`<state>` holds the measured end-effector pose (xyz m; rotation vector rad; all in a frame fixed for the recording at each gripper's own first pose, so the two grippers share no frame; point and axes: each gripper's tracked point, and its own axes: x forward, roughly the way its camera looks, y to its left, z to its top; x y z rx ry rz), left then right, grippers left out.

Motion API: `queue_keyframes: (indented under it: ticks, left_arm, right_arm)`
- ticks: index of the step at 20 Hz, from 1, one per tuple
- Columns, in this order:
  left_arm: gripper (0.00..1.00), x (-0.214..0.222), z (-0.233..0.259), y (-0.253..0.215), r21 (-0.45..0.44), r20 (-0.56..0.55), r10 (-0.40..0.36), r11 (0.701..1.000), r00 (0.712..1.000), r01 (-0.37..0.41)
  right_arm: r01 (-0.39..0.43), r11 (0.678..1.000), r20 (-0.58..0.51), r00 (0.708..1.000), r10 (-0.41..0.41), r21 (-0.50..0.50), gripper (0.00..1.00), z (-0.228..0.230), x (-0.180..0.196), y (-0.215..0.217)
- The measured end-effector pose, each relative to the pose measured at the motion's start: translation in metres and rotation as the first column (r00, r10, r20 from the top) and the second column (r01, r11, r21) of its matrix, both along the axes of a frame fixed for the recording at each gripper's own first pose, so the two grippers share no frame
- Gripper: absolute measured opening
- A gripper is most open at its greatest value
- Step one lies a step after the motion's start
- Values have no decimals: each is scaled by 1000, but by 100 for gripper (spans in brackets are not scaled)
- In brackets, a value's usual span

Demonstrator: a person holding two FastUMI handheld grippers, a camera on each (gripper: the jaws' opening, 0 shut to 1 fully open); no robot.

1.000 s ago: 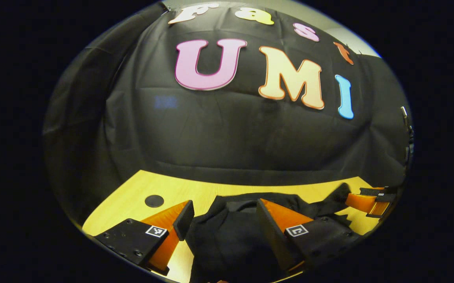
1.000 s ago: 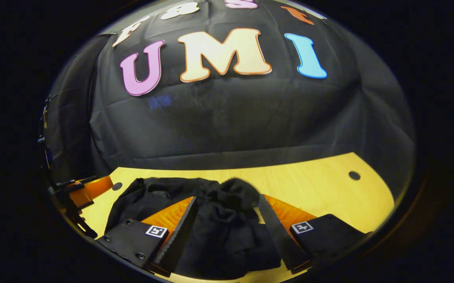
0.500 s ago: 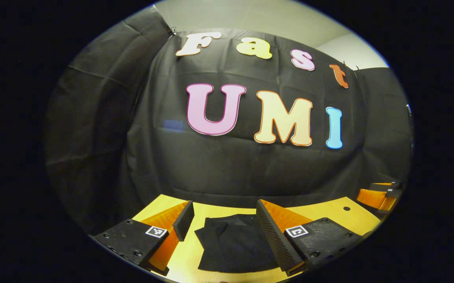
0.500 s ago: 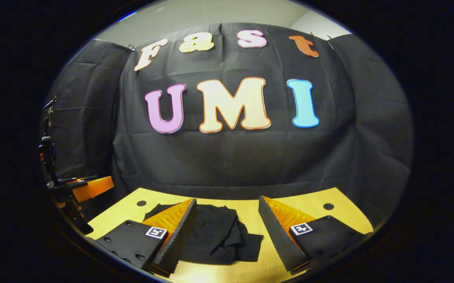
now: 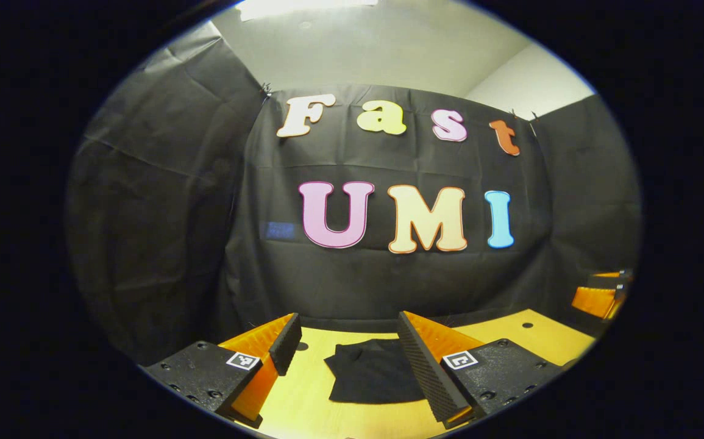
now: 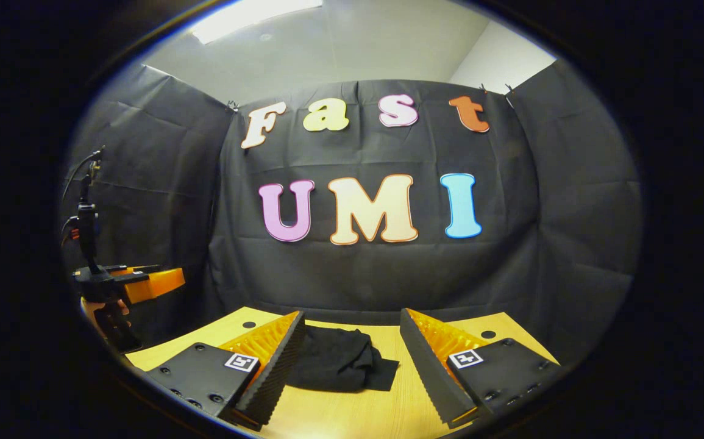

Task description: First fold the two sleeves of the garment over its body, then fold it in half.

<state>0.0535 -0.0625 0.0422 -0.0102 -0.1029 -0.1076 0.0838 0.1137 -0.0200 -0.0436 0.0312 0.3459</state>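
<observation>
Holding both tools up off the table point(image 5: 303, 402), you have the garment point(image 5: 375, 379) lying folded into a compact dark bundle on the wood ahead of you. In the left gripper view, your left gripper point(image 5: 347, 352) has its fingers spread wide with nothing between them, and the garment sits on the table beyond the gap, its right part hidden behind the right finger. Off at the right edge of that same view, your right gripper point(image 5: 598, 297) hangs in the air above the table's far corner, well apart from the cloth. In the right gripper view, your right gripper point(image 6: 352, 347) is spread just as wide, gripping nothing, and the garment point(image 6: 339, 367) lies flat on the table point(image 6: 352, 414) past the fingers, nearer the left one, with a loose flap sticking out on its right side. Over at the left edge of this view you can see your left gripper point(image 6: 147, 281) held level in a hand point(image 6: 108, 314), above the table's edge and clear of the cloth. Small round holes point(image 6: 488, 335) dot the tabletop near the back, and the dark cloth wall point(image 6: 364, 274) stands right behind the table.
</observation>
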Motion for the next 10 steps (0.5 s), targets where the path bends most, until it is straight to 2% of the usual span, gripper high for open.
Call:
queue_keyframes:
  ticks: [2,5,10]
  left_arm:
    - [92,-24,-8,-2,20,-12,7,1000,1000,-6]
    - [93,-54,-22,-14,-1,-34,-15,1000,999,15]
    - [93,-85,-45,-22,-19,-70,0,1000,998,-1]
  right_arm:
    - [5,1000,4,1000,-5,21,95,-5,-24,-15]
    - [22,998,-2,1000,-22,64,97,-17,-51,-37]
    - [36,998,-32,999,-35,54,94,-44,-81,-61]
